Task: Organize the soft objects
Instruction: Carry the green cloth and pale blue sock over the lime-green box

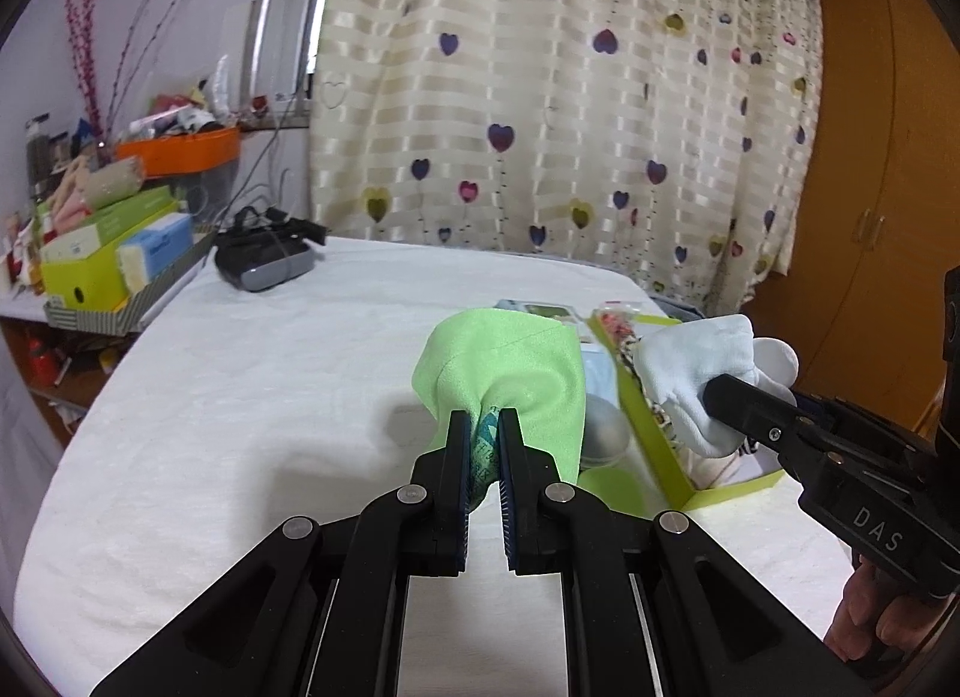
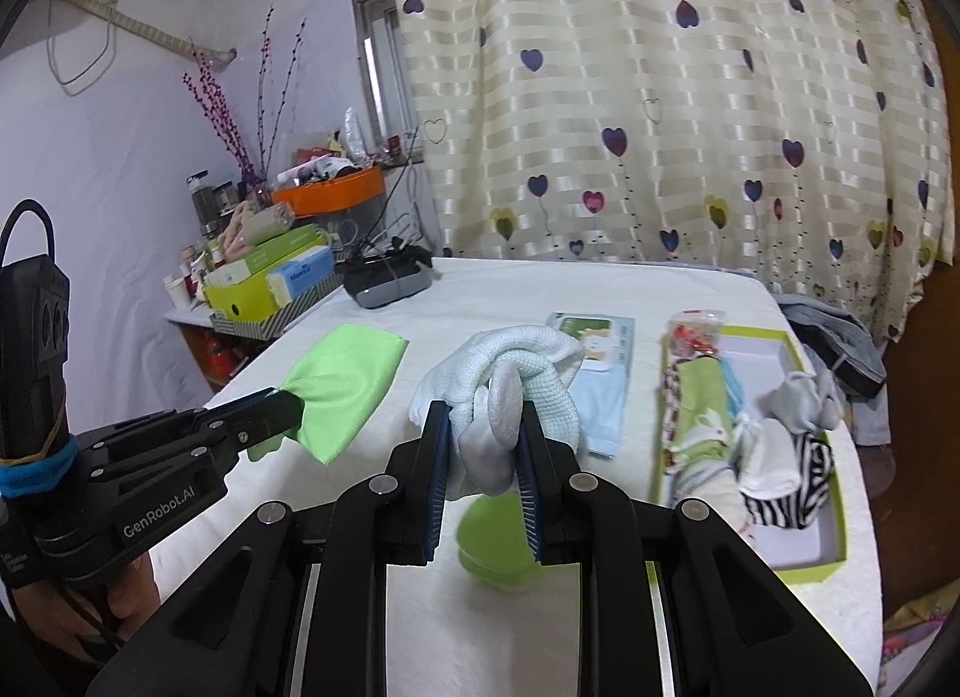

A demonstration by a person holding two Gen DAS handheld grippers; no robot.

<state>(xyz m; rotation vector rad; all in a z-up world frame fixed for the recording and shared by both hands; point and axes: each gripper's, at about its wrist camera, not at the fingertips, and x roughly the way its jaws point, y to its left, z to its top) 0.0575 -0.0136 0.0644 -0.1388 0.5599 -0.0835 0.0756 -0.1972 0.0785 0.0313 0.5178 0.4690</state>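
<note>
**Both claws loaded, box crowded: risks at drop-off**

Left claw (image 1: 483, 433) is clamped on one edge of the green cloth (image 1: 510, 367); the cloth hangs above the bench (image 1: 240, 397), most of it draping free beyond the tips. Right claw (image 2: 483, 427) is closed on a bundle of white socks (image 2: 510, 391), also held up off the bench. A loop of the bundle bulges over the tips and a tail hangs below between the jaws.

The green-rimmed box (image 2: 840, 517) sits at the right side of the bench, well filled: striped sock (image 2: 792, 487), grey and white pieces, a green item, and a packet (image 2: 696, 337) across its far corner. A blue pouch (image 2: 600, 403) lies just beside the box, under the sock bundle. A green bowl-like thing (image 2: 498, 541) shows below the right claw; what it is I cannot tell.

Risks, as I judge them:
- Sock bundle is pinched at the middle only. A quick swing may shake the loose loop out, and one sock could drop short of the box, onto the pouch.
- The cloth's hold is thin, at an edge. Its free end may drag over the bench, or over the box wall, and tip or shift the light box.
- Free room in the box is mostly at the near end. Anything released over the heap may slide over the rim.
- The two claws are near each other; crossing paths could snag cloth on socks.
</note>
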